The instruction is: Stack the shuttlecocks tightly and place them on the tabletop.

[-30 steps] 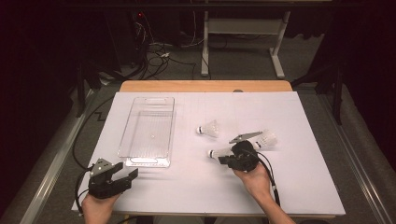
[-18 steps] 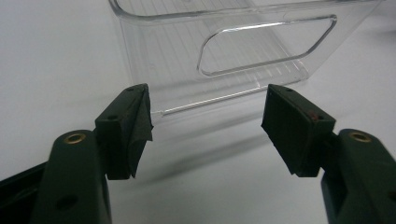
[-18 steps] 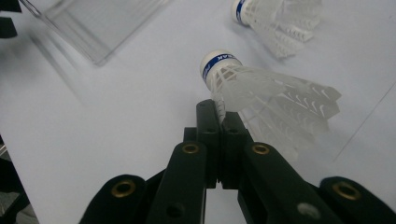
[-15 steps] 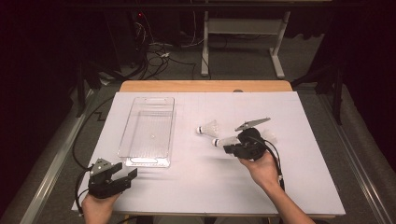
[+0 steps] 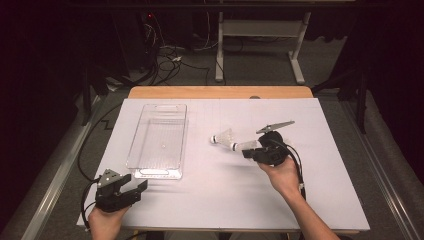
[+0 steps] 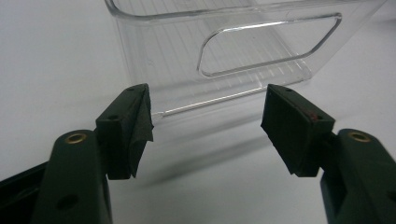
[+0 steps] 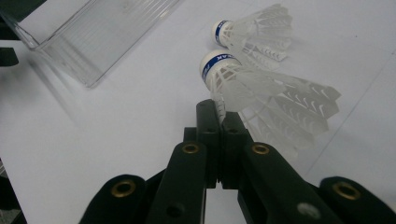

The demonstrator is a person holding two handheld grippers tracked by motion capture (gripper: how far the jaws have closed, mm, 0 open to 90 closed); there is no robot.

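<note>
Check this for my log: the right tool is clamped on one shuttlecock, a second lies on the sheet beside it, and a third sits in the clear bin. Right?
Not quite: the clear bin holds nothing, as the high view shows. The right tool is clamped on one shuttlecock, and a second shuttlecock lies on the sheet beside it.

Bare white table (image 5: pixel 210 200) is left open across the near side between the two hands. The left-middle is taken up by a clear plastic bin (image 5: pixel 159 141), just ahead of the left hand-held gripper (image 5: pixel 131 187). A shuttlecock (image 5: pixel 223 137) lies on the table just beyond the right hand-held gripper (image 5: pixel 246 152). The far right of the table is unobstructed.
</note>
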